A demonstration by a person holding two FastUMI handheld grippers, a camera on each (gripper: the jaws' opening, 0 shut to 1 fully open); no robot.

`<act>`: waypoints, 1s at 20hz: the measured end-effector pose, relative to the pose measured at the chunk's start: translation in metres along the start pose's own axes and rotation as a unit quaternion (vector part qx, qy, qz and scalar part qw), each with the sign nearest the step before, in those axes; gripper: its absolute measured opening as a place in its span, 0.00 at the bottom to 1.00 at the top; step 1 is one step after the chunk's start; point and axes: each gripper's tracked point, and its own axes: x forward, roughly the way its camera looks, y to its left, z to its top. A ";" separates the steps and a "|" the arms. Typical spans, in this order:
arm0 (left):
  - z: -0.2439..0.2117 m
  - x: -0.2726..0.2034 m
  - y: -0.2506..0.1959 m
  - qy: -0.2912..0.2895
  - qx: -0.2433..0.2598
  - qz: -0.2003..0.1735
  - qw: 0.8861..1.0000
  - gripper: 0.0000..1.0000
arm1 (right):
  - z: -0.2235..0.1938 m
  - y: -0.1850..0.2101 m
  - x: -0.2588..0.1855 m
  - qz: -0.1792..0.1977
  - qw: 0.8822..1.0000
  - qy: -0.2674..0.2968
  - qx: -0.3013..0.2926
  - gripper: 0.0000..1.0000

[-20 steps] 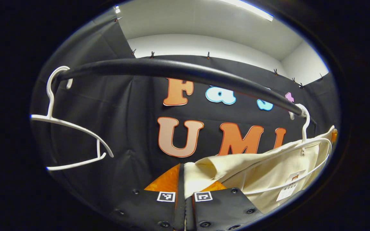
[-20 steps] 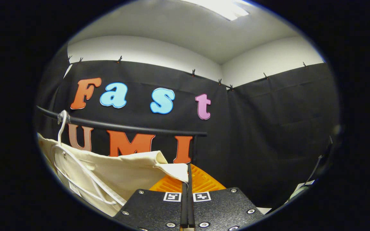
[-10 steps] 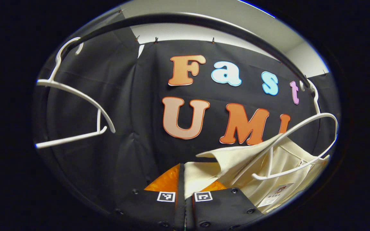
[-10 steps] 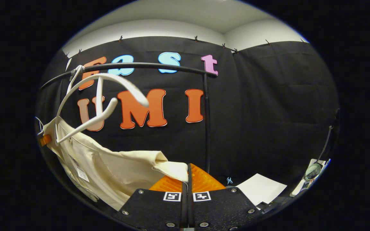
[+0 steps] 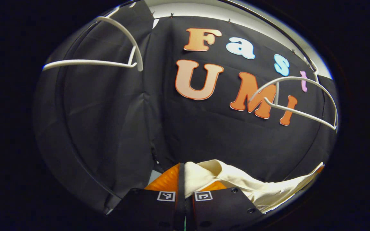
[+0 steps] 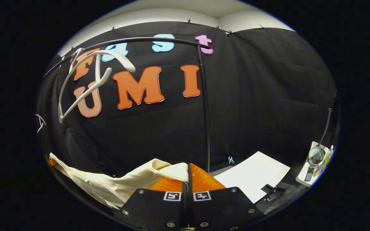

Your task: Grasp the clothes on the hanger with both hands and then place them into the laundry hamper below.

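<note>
The cream garment [image 5: 262, 187] is off its hanger and hangs stretched between the two grippers. In the left gripper view the left gripper [image 5: 181, 179] has its jaws pressed together on one end of the cloth, with a folded edge (it looks like a collar or a hem) bunched just over the jaws; from there the fabric runs away to the right and ends at the edge of the view. In the right gripper view the right gripper [image 6: 188, 178] is closed in the same way on the other end of the garment [image 6: 114, 186], and the fabric goes off to the left with a slack dip in the middle.

So the long axis of the garment lies roughly level, from one gripper to the other — each gripper holds one end, and neither is nearer to it than the other.

The bare white hanger [image 6: 88, 83] is on the black rail [image 6: 146, 39] above, well apart from the cloth. A second white hanger [image 5: 108, 57] is at the upper left in the left gripper view.

The hamper I cannot see. By the task it is below, so I judge that the coming move is downward — both grippers going down together and keeping the cloth between them, then letting go. A white sheet [image 6: 252, 175] lies low to the right of the right gripper.
</note>
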 end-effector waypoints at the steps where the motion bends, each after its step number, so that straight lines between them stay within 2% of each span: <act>1: -0.006 -0.010 -0.008 0.005 0.001 -0.010 1.000 0.08 | 0.001 0.001 -0.001 -0.001 1.000 -0.001 0.007 0.00; 5: -0.028 -0.025 -0.044 0.027 0.015 -0.049 0.998 0.08 | -0.014 0.017 -0.011 0.009 1.000 0.004 0.030 0.00; 7: -0.032 -0.027 -0.074 0.043 0.010 -0.081 0.996 0.08 | -0.018 0.029 -0.016 0.020 0.999 0.006 0.031 0.00; 14: -0.056 -0.062 -0.150 0.072 0.034 -0.159 0.984 0.08 | -0.029 0.081 -0.035 0.084 0.996 0.011 0.024 0.00; 17: -0.062 -0.067 -0.158 0.077 0.045 -0.173 0.981 0.07 | -0.033 0.108 -0.038 0.122 0.992 0.010 0.005 0.00; 20: -0.081 -0.066 -0.155 0.101 0.040 -0.159 0.981 0.08 | -0.051 0.134 -0.039 0.155 0.988 0.027 -0.007 0.00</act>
